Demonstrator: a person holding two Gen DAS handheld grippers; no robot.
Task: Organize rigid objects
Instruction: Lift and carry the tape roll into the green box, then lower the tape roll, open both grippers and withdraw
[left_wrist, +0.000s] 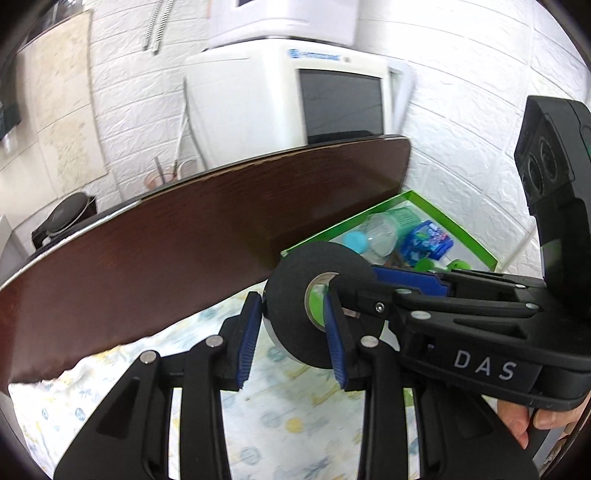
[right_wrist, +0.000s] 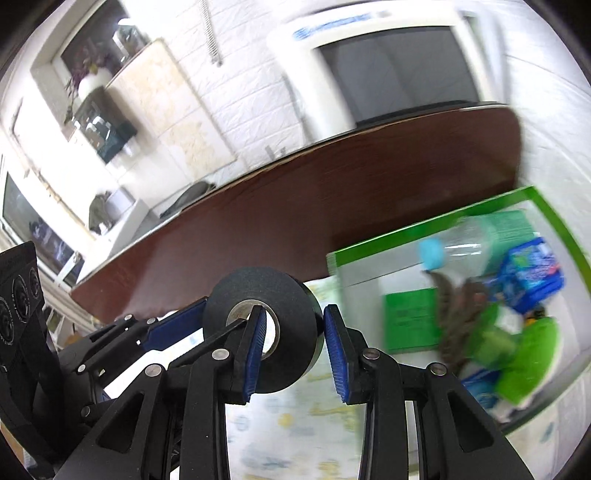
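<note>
Closest in, above a pale printed cloth (left_wrist: 295, 413), a black roll of tape with a grey cardboard core (left_wrist: 295, 295) hangs in the air, gripped by both tools at once. The left tool (left_wrist: 291, 339) has one blue ribbed pad against the roll's outer rim and the other through the core hole, clenched on the ring wall; the right tool (right_wrist: 293, 350) does the same from the other side, one pad inside the core and one on the outer face, so each is grasping the same roll. A person's fingertips (left_wrist: 524, 424) show at the handle of the right tool. I judge the step in hand to be carrying the roll toward the green-rimmed white box (right_wrist: 532, 195), which stands just beyond and to the right and already holds a clear plastic bottle with a light blue cap (right_wrist: 461, 236), a blue printed packet (right_wrist: 532, 269) and some bright green pieces. The next move probably calls for bringing the roll over the box's open top, then letting one tool go before the other so it drops in cleanly. Farther back, the dark brown wooden surface (left_wrist: 184, 258) runs across bare, and behind it a white appliance with a dark window (left_wrist: 295, 99) stands against a white brick-pattern wall (left_wrist: 461, 74).
</note>
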